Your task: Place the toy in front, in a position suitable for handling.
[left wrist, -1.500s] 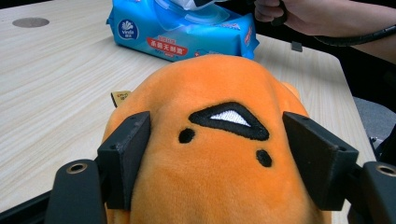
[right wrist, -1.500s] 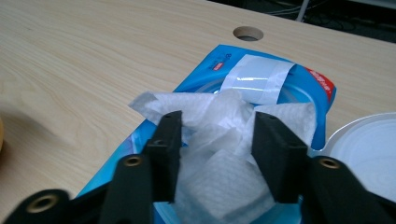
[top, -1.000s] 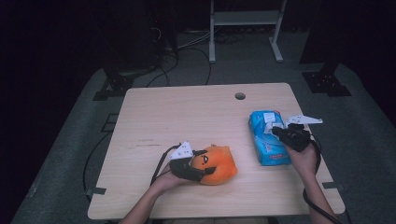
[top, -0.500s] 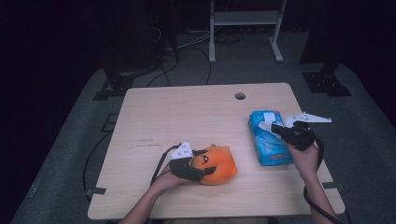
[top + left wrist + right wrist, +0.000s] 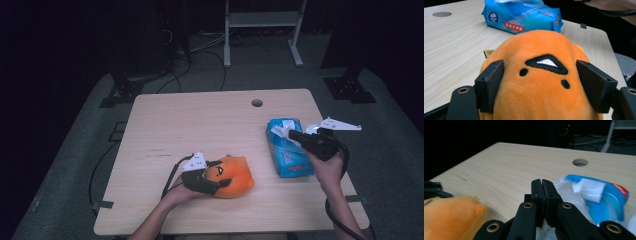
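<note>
Two things are in hand on the tabletop (image 5: 200, 115), one per side. Starting at the left, the left tongs (image 5: 541, 85) are clamped around an orange plush toy (image 5: 231, 176), one jaw pressing each flank, with its stitched face looking up between them; the toy rests on the wood, not lifted. Beyond those tongs and off toward the right lies a blue tissue pack (image 5: 288, 148), its top opened and white tissue puffed out. The right tongs (image 5: 542, 187) sit directly over that opening, jaws pinched tight together; white tissue bunches just under the tips, so I judge a sheet is nipped there. By my reckoning the grips are made, and drawing the tissue free remains.
</note>
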Action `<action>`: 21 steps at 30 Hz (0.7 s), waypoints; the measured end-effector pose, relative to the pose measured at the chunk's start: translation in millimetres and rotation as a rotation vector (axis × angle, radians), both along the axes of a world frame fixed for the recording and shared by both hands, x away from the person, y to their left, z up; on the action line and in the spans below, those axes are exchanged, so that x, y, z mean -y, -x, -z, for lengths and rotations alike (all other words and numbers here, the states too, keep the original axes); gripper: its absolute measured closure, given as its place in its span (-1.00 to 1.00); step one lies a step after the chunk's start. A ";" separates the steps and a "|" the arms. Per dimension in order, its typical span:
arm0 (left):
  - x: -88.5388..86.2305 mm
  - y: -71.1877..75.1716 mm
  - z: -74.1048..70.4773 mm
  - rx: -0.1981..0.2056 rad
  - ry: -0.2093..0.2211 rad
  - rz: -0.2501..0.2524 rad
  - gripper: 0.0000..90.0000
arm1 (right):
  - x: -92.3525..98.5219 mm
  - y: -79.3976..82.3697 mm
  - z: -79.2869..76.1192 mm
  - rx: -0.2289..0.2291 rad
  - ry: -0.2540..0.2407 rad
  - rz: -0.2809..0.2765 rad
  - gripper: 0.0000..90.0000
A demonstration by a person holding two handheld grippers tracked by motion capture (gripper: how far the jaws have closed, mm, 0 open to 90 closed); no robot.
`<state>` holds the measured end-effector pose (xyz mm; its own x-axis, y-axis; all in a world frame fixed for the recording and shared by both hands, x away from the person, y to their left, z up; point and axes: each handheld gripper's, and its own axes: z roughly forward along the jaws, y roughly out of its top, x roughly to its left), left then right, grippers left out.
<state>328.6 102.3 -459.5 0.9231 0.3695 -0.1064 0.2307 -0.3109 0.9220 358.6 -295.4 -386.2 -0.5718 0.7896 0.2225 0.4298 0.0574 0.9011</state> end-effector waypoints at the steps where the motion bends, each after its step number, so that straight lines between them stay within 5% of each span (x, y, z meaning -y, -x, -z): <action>1: 0.0 0.0 0.0 0.000 0.001 0.000 -0.45 | -0.9 1.0 -1.9 0.005 -0.010 -0.009 0.96; 4: 0.2 0.2 0.1 0.000 0.003 -0.001 -0.45 | -5.5 5.4 -9.5 0.022 -0.021 -0.029 0.96; 14: 0.4 0.1 -0.5 0.004 -0.005 -0.002 -0.47 | -52.2 55.9 -51.6 0.114 0.010 -0.238 0.96; 21: 0.4 0.0 0.2 0.005 0.000 -0.003 -0.48 | -83.3 80.8 -48.3 0.061 -0.014 -0.416 0.96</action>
<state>328.5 101.9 -459.7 0.9225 0.3723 -0.1019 0.2272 -0.3103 0.9231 277.8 -212.1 -337.9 -0.8537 0.4857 0.1878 0.3187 0.2021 0.9261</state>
